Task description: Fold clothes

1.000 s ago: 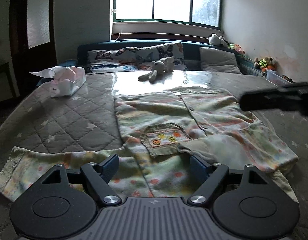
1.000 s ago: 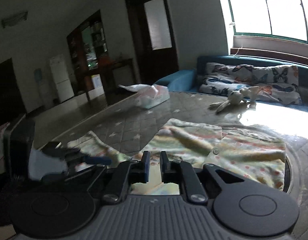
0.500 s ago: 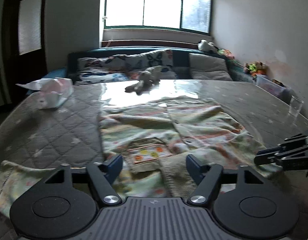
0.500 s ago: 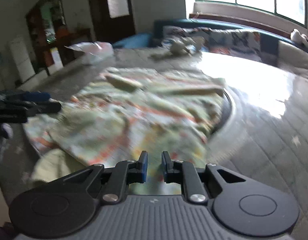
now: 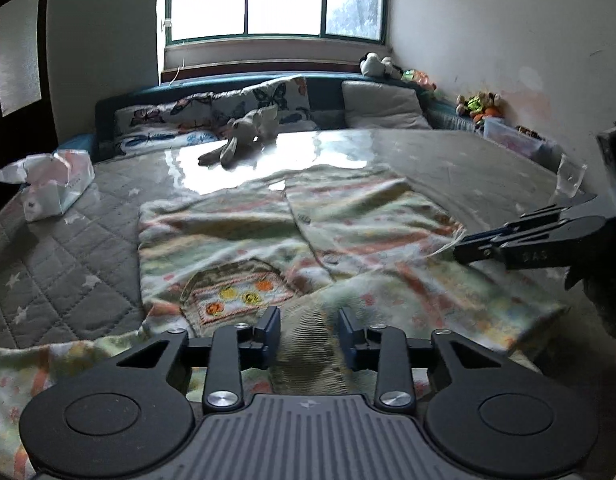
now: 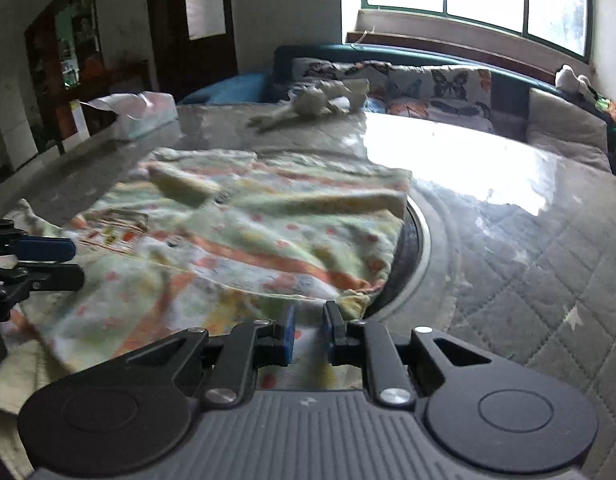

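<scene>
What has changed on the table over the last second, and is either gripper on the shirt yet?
The left gripper has just been closing around the ribbed cuff of the patterned shirt; the cuff lies between its fingers, with gaps still showing. The right gripper swung from looking across the room down to the shirt's edge, jaws narrow, fabric in the gap; a grip is unclear. The shirt, tissue pack and plush rabbit stayed put.

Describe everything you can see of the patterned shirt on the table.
The shirt is soft, fuzzy cloth, pale green and cream with orange stripes and spots. It lies spread on the quilted table cover, one sleeve folded across its front, a patch pocket showing. The ribbed cuff lies between the left tool fingers; the right tool sits at its edge.
</scene>
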Tool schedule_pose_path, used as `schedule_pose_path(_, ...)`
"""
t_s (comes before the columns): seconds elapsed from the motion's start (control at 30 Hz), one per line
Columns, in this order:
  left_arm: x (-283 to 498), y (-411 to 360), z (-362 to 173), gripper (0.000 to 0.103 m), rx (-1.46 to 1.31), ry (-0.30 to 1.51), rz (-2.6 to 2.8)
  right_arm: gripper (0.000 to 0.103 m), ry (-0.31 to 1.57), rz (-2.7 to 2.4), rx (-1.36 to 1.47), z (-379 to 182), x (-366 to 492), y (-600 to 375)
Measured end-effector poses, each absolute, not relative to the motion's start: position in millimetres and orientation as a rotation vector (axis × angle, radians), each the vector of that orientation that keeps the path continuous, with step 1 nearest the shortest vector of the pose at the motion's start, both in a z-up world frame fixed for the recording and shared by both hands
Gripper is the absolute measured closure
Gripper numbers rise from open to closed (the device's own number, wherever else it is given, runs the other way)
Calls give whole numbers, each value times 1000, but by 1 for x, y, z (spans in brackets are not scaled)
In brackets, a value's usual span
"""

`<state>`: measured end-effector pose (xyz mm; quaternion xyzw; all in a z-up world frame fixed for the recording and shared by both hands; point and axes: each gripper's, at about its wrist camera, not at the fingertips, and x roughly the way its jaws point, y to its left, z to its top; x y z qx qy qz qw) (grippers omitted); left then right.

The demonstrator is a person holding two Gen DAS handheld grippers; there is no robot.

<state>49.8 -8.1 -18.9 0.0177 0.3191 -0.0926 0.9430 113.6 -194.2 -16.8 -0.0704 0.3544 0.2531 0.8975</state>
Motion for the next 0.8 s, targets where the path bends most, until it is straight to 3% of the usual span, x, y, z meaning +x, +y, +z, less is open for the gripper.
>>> schedule_pose_path(0.4, 38, 10, -12, 66, -6, 629, -146, 88, 696, 623, -178, -3, 92, -169)
schedule_pose_path(0.5, 27, 27, -5, 56, -20, 613, -86, 88, 681, 680, -190, 2, 89, -150)
schedule_pose_path(0.8, -5, 106, -1, 50, -106, 622, 201, 85, 655, 810, -243, 0, 78, -97)
